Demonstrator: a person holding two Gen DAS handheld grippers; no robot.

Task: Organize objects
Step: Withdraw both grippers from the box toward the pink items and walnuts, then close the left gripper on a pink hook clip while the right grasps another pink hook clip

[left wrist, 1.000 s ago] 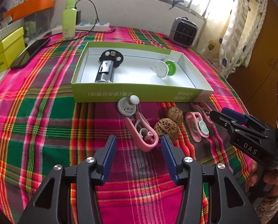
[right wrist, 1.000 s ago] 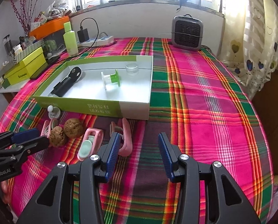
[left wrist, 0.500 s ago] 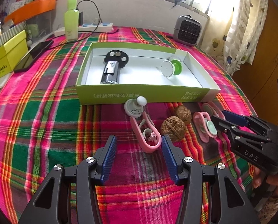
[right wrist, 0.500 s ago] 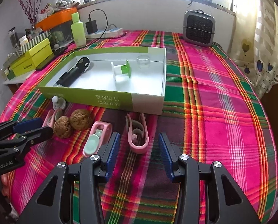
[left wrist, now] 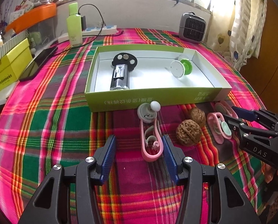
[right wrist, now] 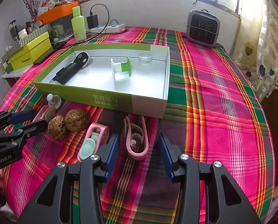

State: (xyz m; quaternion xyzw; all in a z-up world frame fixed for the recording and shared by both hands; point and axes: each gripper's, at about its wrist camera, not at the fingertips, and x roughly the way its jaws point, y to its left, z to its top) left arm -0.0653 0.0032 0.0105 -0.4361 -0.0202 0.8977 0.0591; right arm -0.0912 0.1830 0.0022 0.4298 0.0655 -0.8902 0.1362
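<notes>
My left gripper (left wrist: 139,143) is open just above the cloth, and a pink clip (left wrist: 150,154) lies between its blue pads, close to the right one. Ahead are a grey knob with a white ball (left wrist: 147,113) and two walnuts (left wrist: 188,132). My right gripper (right wrist: 139,141) is open too, with another pink clip (right wrist: 137,152) lying between its fingers. To its left lies a pink clip with a mint pad (right wrist: 93,140). The green box (right wrist: 111,99) holds a black device (right wrist: 70,71), a green-white spool (right wrist: 121,70) and a clear jar (right wrist: 145,58).
A grey heater (right wrist: 203,28) stands at the back right. A green bottle (right wrist: 78,26), a power strip with charger (right wrist: 109,27), a phone (left wrist: 39,63) and yellow boxes (right wrist: 32,51) crowd the back left. Plaid cloth stretches right of the box (right wrist: 222,93).
Both views have swung slightly: the right gripper's pink clip, earlier behind its left finger, now sits centred between the fingers. The left gripper's clip has come a little nearer. Jaw widths are unchanged.
</notes>
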